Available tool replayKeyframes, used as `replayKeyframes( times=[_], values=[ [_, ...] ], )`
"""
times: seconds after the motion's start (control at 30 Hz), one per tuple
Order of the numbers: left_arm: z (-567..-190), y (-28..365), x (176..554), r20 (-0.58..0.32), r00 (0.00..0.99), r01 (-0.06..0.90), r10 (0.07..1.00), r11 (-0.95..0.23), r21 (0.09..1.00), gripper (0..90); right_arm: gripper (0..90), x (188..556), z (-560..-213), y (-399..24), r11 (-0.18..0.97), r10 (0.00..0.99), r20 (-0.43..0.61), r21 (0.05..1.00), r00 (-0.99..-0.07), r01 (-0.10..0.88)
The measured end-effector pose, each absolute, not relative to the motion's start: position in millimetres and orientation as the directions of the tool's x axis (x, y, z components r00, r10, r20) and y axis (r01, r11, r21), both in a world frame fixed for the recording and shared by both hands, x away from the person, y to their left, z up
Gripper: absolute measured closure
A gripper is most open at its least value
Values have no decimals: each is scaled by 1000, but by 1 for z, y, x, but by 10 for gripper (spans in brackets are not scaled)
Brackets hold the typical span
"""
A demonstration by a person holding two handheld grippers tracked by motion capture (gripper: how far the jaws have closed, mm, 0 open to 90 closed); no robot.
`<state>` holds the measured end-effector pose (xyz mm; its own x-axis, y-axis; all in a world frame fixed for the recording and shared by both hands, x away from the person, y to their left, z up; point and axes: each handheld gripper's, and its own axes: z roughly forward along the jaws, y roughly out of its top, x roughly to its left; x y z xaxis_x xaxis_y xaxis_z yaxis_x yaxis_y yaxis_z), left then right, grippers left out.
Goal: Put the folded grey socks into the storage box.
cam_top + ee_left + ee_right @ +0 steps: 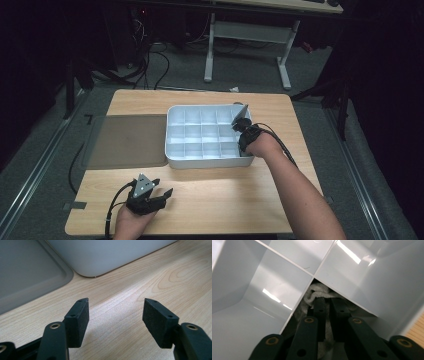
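Wood surface [210, 192] carried a white tray [172, 135] near its far edge, where the right tool [329, 302] pinched a cloth [312, 293] inside a right-edge compartment, seemingly mid-task, while the left tool [115, 315] gaped empty near the front-left corner.

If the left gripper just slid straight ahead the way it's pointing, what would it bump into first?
Probably the white box's near wall. The left gripper is open over bare table, aimed at the box's corner beside the grey lid; depth is hard to judge.
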<state>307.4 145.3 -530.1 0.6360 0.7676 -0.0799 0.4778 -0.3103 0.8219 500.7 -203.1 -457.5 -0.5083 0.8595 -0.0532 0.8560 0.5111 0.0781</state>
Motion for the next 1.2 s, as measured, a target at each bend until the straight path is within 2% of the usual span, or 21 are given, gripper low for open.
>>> replayKeyframes(
  times=[0.63,1.0,1.07,1.2],
  values=[
    [-529,146,307,-93,642,479,761,-303,824,386,728,469,-403,-229,492,860,-24,302,-510,816],
    [-529,150,307,-101,639,481,762,-293,826,387,684,440,-402,-243,449,866,-35,491,-498,746],
    [-529,150,306,-100,638,480,763,-293,827,387,682,435,-405,-247,420,873,-11,522,-487,742],
    [-529,152,306,-100,637,479,764,-291,828,387,671,421,-410,-250,415,872,-17,558,-490,719]
  ],
)
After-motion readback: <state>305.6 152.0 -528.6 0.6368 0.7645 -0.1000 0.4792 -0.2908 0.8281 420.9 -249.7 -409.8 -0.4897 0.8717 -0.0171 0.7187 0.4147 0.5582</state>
